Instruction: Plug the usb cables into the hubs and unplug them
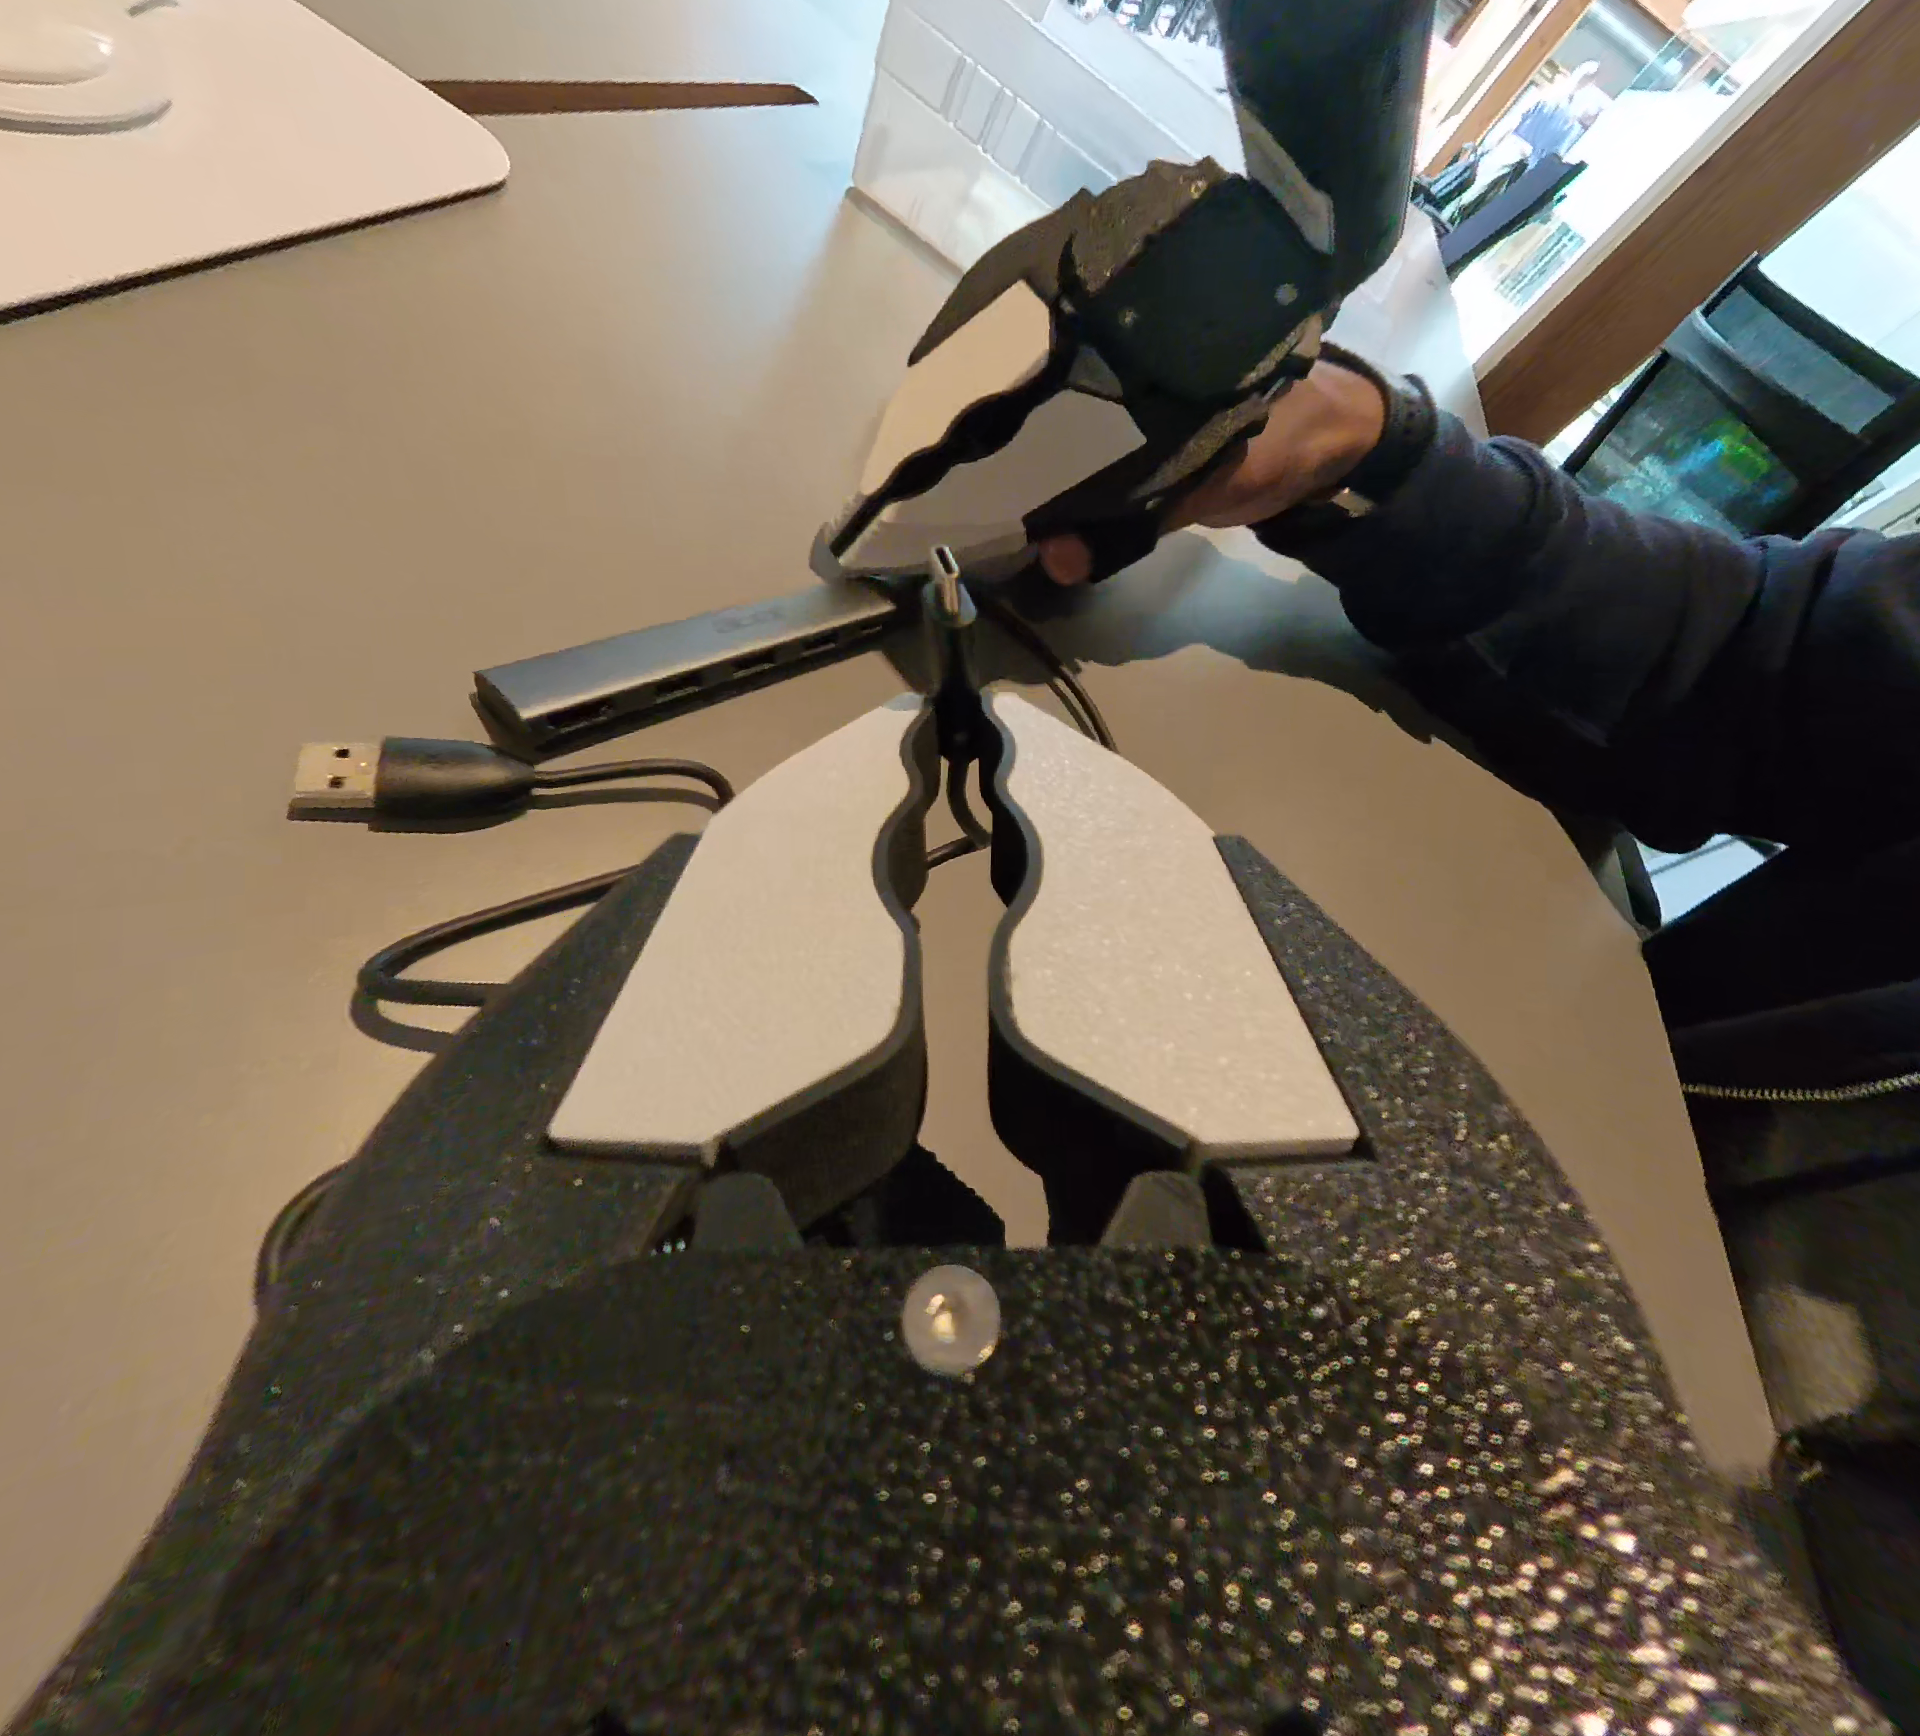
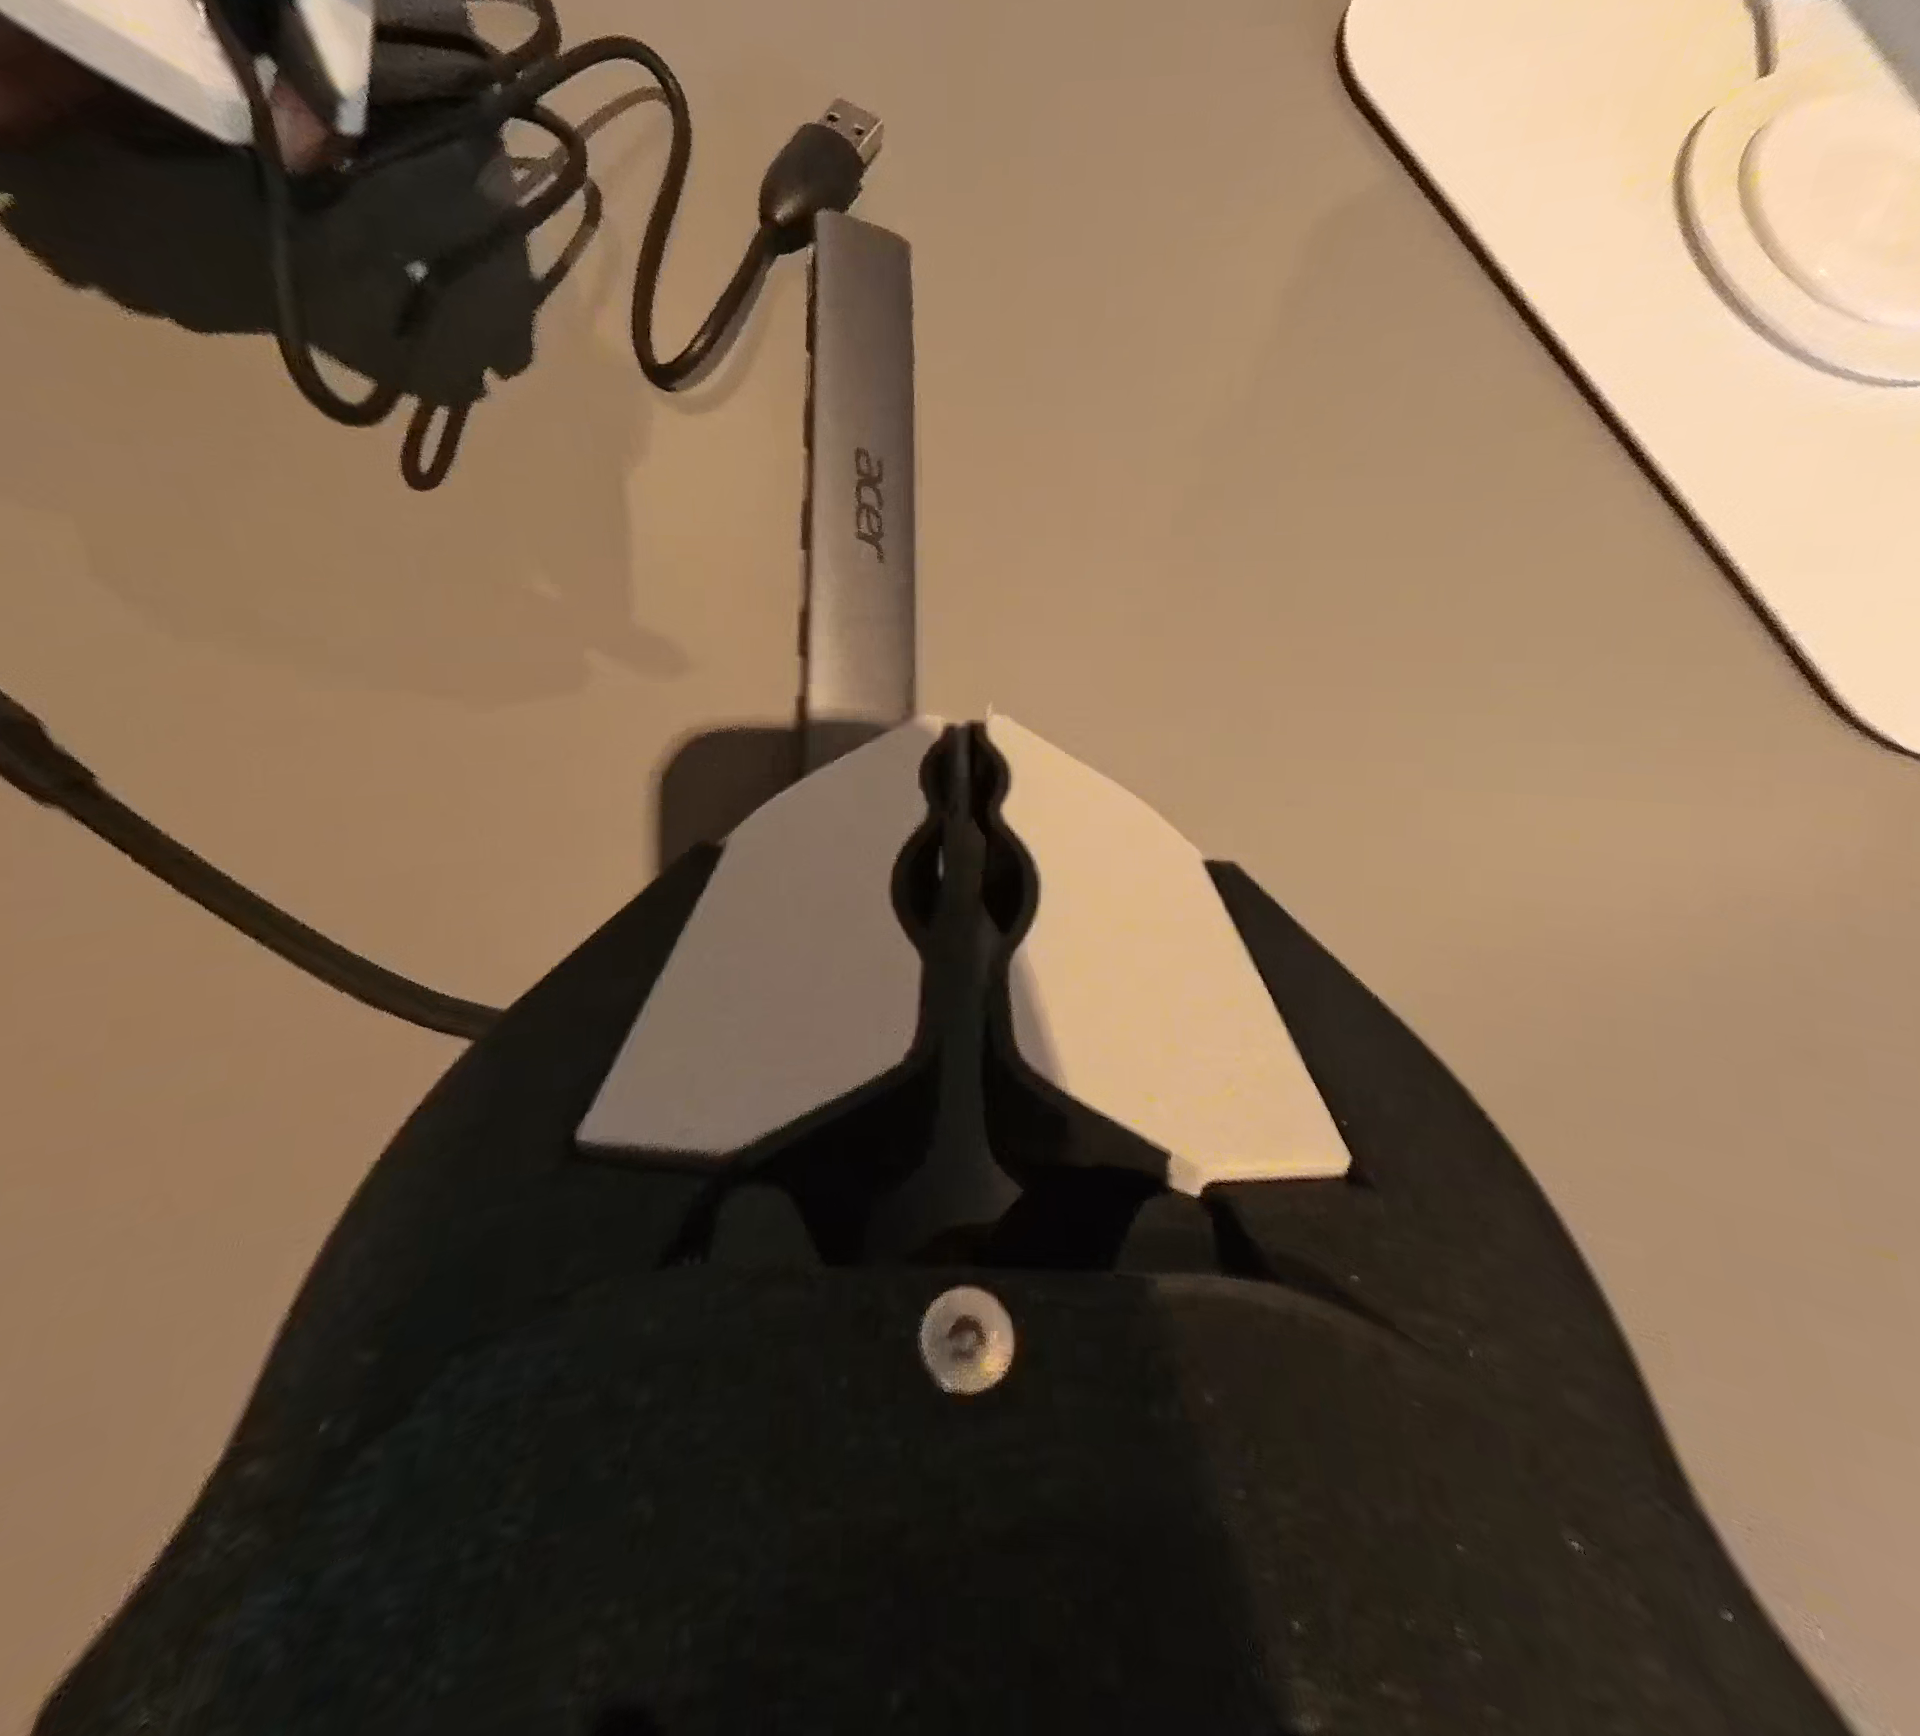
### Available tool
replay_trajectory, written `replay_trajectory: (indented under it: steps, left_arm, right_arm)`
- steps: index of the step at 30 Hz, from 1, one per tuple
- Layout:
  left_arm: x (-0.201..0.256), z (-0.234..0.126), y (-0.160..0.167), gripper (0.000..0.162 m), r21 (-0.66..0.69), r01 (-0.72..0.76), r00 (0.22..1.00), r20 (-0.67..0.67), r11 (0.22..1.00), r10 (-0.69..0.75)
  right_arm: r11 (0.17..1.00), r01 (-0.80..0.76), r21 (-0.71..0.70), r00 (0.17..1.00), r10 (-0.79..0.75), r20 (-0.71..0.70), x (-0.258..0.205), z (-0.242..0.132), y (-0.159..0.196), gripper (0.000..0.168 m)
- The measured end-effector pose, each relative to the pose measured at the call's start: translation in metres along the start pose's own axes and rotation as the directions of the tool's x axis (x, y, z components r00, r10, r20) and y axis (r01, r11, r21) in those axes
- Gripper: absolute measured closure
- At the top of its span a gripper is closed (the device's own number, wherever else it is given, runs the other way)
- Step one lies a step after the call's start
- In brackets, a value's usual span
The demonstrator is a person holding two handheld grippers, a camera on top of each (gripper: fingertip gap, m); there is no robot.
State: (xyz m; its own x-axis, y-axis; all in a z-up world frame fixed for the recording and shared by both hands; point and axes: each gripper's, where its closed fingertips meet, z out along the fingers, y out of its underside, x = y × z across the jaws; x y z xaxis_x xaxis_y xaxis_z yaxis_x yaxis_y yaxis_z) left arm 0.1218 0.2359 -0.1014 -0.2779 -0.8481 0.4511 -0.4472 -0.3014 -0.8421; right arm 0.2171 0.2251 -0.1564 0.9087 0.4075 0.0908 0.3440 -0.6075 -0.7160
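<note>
A slim grey USB hub (image 1: 665, 663) lies on the grey table (image 1: 416, 460), its row of ports facing me. My left gripper (image 1: 961, 725) is shut on a black cable just behind its USB-C plug (image 1: 948, 585), which sticks out past the fingertips, close to the hub's far end. My right gripper (image 2: 966, 730) is shut, with its tips down on the near end of the hub (image 2: 862, 481). It also shows in the left wrist view (image 1: 847, 548), tips together on the hub. A loose USB-A plug (image 1: 343, 777) lies by the hub's other end.
A white mat (image 1: 260, 159) with a clear stand lies at the back left, and a white box (image 1: 987, 97) stands behind the hub. Tangled black cable (image 2: 499, 128) lies beside the left gripper (image 2: 281, 128). A thick black cable (image 2: 208, 865) crosses the table. Left tips to right tips: about 12 cm.
</note>
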Motion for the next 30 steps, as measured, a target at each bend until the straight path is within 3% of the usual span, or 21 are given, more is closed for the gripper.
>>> replay_trajectory:
  steps: [2,8,11,19,24,27,30]
  left_arm:
    - [0.002,0.001,0.002,0.156,-0.021,-0.02,1.0,0.001,1.0,0.02]
    - [0.001,-0.005,0.002,0.156,-0.05,-0.065,0.997,0.034,0.997,0.067]
    - [-0.003,-0.012,-0.002,0.156,-0.039,-0.072,0.996,0.055,0.997,0.074]
    - [-0.011,-0.022,0.0,0.156,-0.077,-0.085,0.991,0.093,0.993,0.092]
    - [-0.013,-0.025,0.002,0.156,-0.11,-0.128,0.983,0.12,0.986,0.141]
    - [-0.013,-0.026,-0.001,0.156,-0.109,-0.155,0.976,0.134,0.982,0.169]
    - [-0.016,-0.028,-0.003,0.156,-0.108,-0.187,0.967,0.155,0.976,0.203]
  right_arm:
    - [0.999,0.009,-0.031,1.0,-0.008,0.015,-0.005,0.001,0.003,0.154]
    - [0.994,0.094,-0.059,0.995,-0.091,0.044,-0.021,0.003,0.0,0.144]
    - [0.984,0.164,-0.069,0.986,-0.163,0.018,-0.015,0.003,-0.001,0.144]
    - [0.979,0.188,-0.077,0.979,-0.18,0.101,-0.038,0.001,-0.001,0.141]
    - [0.943,0.32,-0.093,0.946,-0.312,0.086,-0.05,-0.002,-0.008,0.131]
    - [0.87,0.491,-0.04,0.871,-0.491,0.007,-0.041,-0.006,-0.023,0.126]
    - [0.683,0.731,0.005,0.68,-0.727,-0.093,-0.035,-0.009,-0.035,0.122]
